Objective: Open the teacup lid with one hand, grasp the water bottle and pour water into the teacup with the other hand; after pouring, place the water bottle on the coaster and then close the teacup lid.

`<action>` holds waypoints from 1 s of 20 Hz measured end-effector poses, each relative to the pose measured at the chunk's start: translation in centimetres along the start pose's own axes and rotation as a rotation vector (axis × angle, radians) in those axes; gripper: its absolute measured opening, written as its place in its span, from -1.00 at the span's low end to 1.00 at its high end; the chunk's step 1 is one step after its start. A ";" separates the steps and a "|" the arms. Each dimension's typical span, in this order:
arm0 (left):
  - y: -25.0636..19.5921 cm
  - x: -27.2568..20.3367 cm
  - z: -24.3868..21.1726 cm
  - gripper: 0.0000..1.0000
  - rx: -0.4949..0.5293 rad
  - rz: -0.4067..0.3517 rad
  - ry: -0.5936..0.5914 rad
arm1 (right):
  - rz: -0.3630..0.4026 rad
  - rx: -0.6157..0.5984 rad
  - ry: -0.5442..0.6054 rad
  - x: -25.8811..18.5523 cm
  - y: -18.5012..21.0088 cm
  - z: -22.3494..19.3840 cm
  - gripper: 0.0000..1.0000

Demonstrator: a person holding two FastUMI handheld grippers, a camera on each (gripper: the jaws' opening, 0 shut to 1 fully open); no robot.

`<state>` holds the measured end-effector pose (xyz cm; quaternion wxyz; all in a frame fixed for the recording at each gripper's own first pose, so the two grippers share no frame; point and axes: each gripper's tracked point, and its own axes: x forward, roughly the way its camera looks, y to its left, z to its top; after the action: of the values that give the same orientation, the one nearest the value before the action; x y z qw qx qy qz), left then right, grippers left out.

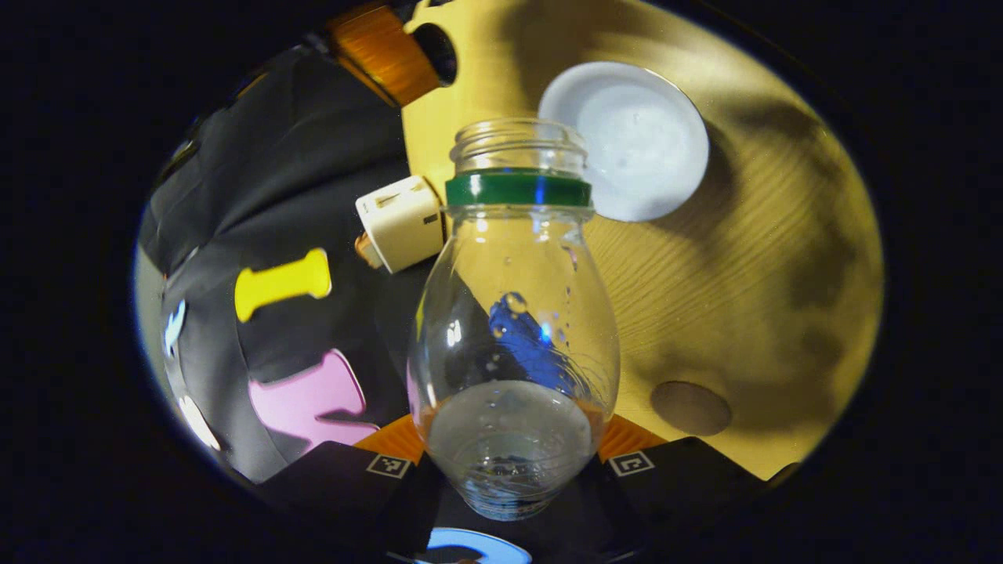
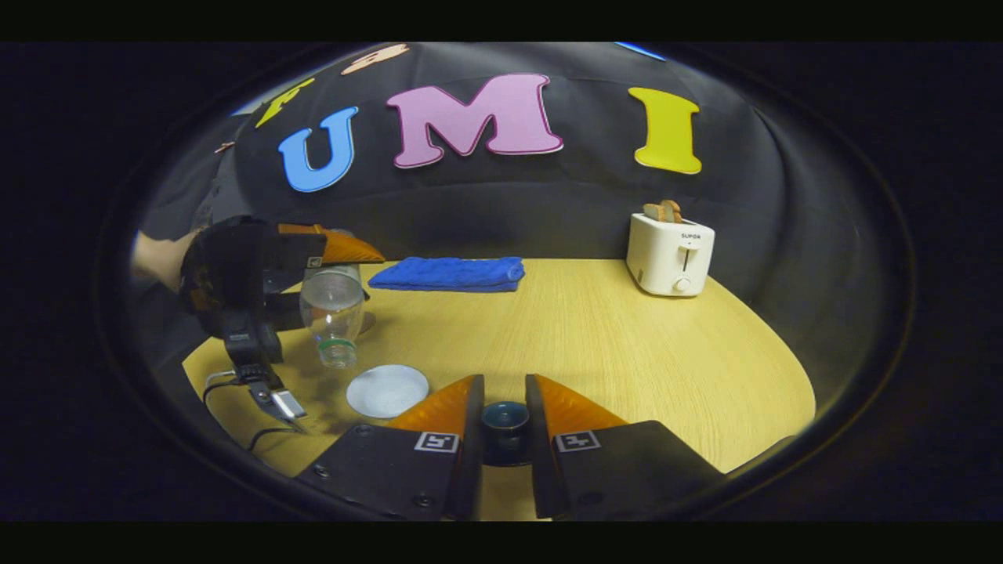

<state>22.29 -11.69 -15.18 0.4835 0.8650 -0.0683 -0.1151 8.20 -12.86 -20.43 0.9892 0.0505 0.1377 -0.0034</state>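
The left gripper [image 1: 509, 470] clamps the water bottle [image 1: 513, 329] by its base, tipped neck-down over the white coaster [image 2: 387, 390] near the table's [image 2: 627, 352] left front edge. The right gripper [image 2: 504, 407] closes on a small dark piece [image 2: 504, 419], likely the teacup lid.

Risks, as I judge them: the open mouth could dribble onto the table, and the bottle could catch the coaster's rim when righted.

The teacup itself is hard to make out, and the contact of the left fingers sits at the edge of the left gripper view.
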 end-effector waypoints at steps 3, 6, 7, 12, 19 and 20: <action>-1.2 -1.8 -2.8 0.51 -0.254 -0.005 0.047 | 0.006 -0.018 -0.004 -0.3 0.8 0.7 -0.41; -1.6 -2.4 -6.4 0.51 -0.620 -0.004 0.111 | 0.013 -0.032 -0.008 -0.1 2.1 1.4 -0.41; -1.6 -2.5 -7.2 0.51 -0.749 0.013 0.115 | 0.015 -0.038 -0.010 0.1 2.5 1.7 -0.41; -3.4 -0.7 -9.7 0.52 -1.338 0.052 0.151 | 0.034 -0.056 -0.004 1.3 5.6 2.0 -0.41; -3.3 1.3 -9.1 0.53 -1.850 0.132 -0.010 | 0.038 -0.043 -0.015 3.4 7.9 2.0 -0.41; -3.4 1.4 -9.1 0.53 -1.877 0.130 -0.023 | 0.039 -0.035 -0.019 3.7 8.2 2.2 -0.41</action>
<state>26.08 -2.74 -13.67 0.9878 0.1150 -0.0005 -0.1046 12.48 -4.94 -18.52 0.9911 0.0356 0.1271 0.0178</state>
